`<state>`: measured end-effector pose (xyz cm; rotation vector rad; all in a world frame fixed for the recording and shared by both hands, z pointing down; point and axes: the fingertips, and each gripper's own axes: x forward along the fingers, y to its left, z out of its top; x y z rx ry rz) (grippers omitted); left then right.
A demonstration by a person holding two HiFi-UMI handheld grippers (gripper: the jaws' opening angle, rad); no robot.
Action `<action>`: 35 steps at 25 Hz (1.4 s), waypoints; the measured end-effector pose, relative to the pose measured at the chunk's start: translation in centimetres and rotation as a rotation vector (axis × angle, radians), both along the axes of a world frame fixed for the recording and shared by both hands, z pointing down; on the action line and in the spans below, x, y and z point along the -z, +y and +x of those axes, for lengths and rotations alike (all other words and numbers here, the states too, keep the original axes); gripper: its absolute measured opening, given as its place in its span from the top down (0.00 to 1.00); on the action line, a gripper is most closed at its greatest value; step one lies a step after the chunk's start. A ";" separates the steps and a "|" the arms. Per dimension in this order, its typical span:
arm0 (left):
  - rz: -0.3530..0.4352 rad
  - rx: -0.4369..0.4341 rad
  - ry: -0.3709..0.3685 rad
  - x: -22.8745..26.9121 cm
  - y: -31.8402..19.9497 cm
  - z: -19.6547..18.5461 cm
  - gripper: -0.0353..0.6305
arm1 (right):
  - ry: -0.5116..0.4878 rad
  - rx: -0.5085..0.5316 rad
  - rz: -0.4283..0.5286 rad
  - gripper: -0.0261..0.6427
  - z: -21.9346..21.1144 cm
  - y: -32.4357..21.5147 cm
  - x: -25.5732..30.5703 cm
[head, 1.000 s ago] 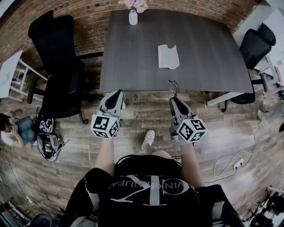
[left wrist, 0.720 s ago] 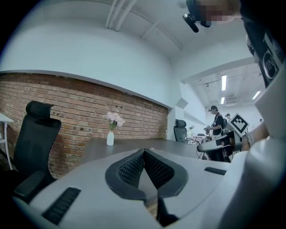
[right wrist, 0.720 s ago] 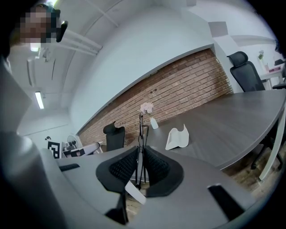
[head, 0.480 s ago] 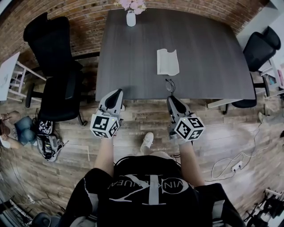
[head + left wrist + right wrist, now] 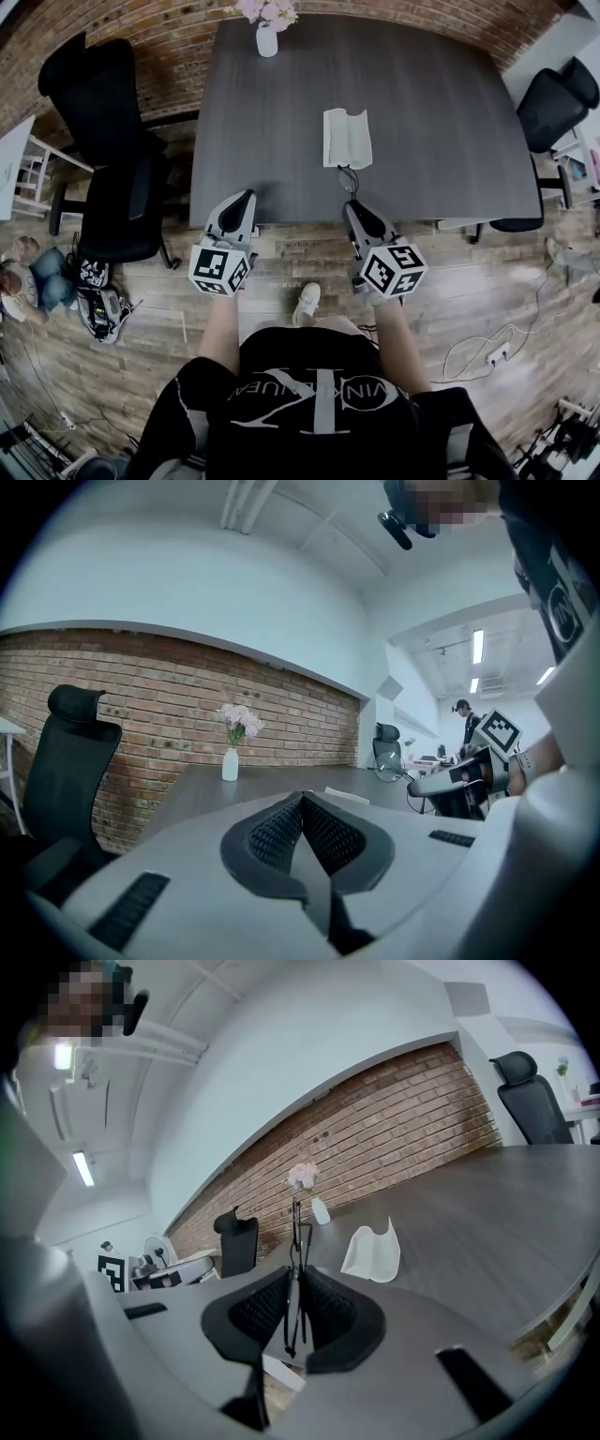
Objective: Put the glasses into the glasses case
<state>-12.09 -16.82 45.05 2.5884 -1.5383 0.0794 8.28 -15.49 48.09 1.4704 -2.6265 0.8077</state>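
Observation:
A white glasses case lies open on the dark table, ahead of my right gripper. That gripper is shut on thin black-framed glasses, which stick out past its tips over the table's near edge. In the right gripper view the glasses stand upright between the pads, with the case beyond them to the right. My left gripper hovers at the near edge further left, shut with nothing in it; in its own view the jaws meet.
A white vase of pink flowers stands at the table's far edge by the brick wall. Black office chairs stand at the left and the right. Bags and a cable lie on the wood floor.
Both grippers have moved forward to the table's near edge. The glasses stay clamped in the right gripper and now reach over the tabletop, closer to the case.

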 end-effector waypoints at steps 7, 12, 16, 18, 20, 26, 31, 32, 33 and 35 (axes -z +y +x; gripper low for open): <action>0.019 0.017 -0.006 0.6 -2.2 1.1 0.92 | -0.014 -0.017 -0.050 0.88 0.4 -2.0 -0.3; 0.012 -0.047 -0.031 0.4 -3.8 2.3 0.92 | -0.035 -0.029 -0.075 0.88 -0.2 -3.4 -0.7; 0.020 -0.064 -0.040 0.2 -6.3 2.4 0.92 | -0.060 -0.059 -0.105 0.88 -0.6 -5.5 -1.2; 0.020 -0.067 -0.036 0.0 -7.7 2.7 0.92 | -0.070 -0.071 -0.122 0.88 -0.5 -6.7 -1.3; 0.015 -0.083 -0.038 -0.3 -9.1 3.4 0.92 | -0.066 -0.086 -0.138 0.88 0.0 -7.7 -1.5; 0.006 -0.117 -0.041 -0.8 -13.2 4.3 0.92 | -0.063 -0.136 -0.194 0.88 0.5 -11.2 -2.3; 0.001 -0.143 -0.050 -1.3 -15.8 4.8 0.92 | -0.030 -0.162 -0.236 0.88 0.3 -13.9 -3.3; -0.003 -0.148 -0.048 -1.4 -16.3 4.8 0.92 | -0.026 -0.166 -0.246 0.88 0.2 -14.4 -3.5; -0.005 -0.153 -0.047 -1.4 -16.7 4.9 0.92 | -0.020 -0.168 -0.254 0.88 0.1 -14.8 -3.6; -0.002 -0.160 -0.046 -1.4 -17.5 5.0 0.92 | -0.003 -0.173 -0.274 0.88 0.1 -15.5 -4.0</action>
